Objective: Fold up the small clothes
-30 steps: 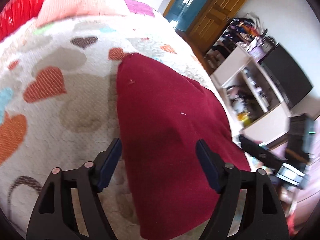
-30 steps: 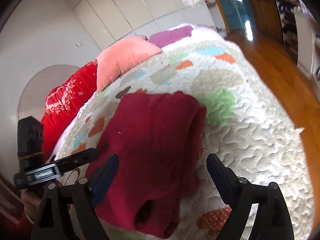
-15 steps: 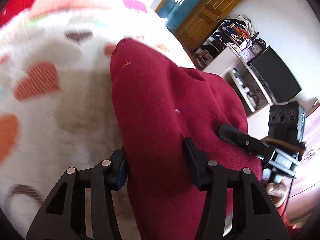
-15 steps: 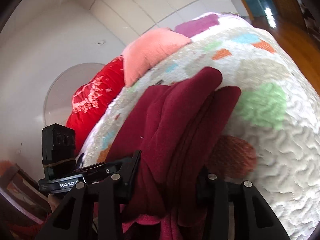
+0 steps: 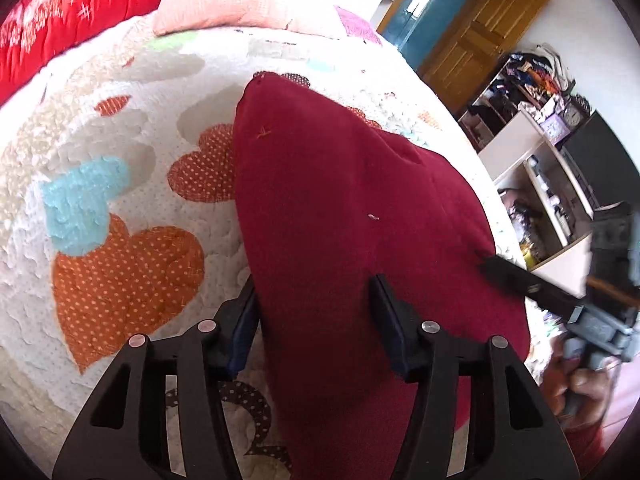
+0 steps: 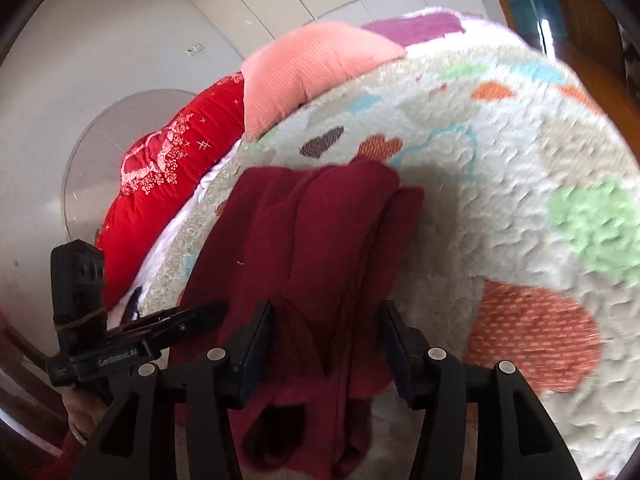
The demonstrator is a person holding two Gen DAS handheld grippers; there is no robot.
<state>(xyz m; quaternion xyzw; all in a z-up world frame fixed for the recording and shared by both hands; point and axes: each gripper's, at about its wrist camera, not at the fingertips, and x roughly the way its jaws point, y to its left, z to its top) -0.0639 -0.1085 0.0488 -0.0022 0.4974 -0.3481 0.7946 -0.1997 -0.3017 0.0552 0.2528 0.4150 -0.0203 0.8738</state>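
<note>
We are gripping dark red knitted garment (image 5: pixel 344 216) with left gripper (image 5: pixel 316 312) and right gripper (image 6: pixel 326 336), jaws easing apart; heart-patterned quilted bedspread (image 5: pixel 100 184) lying beneath; left gripper's label blurred, unreadable.

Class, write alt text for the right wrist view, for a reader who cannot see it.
A dark red garment lies bunched on a heart-patterned quilt, its near end between the opening jaws of the right gripper. The left gripper reaches in from the left; a pink pillow sits behind.
</note>
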